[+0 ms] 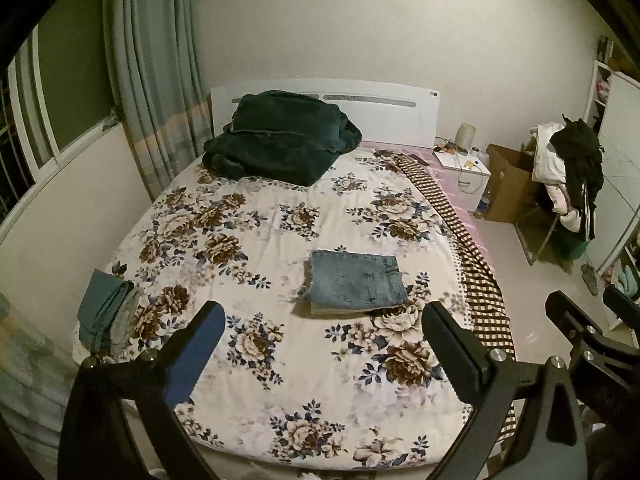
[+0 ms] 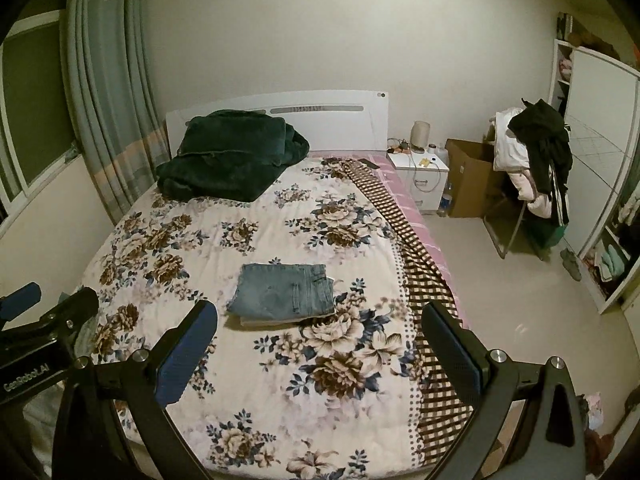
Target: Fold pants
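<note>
Grippers come first in my view: left gripper (image 1: 322, 326) and right gripper (image 2: 320, 326) both stand wide apart, holding nothing, above the bed's (image 2: 256, 364) foot edge. Farther, folded jeans (image 2: 282, 294) lie mid-bed. A dark blanket (image 2: 232, 154) rests near the headboard (image 2: 336, 120).

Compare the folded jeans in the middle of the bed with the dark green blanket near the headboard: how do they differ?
The folded jeans are light blue denim; the dark green blanket looks plush. The jeans form a flat, neat rectangle, while the blanket is a bulky, loosely heaped pile. The jeans lie mid-bed, nearer both open grippers; the blanket sits against the headboard. Both rest on the floral bedspread.
</note>
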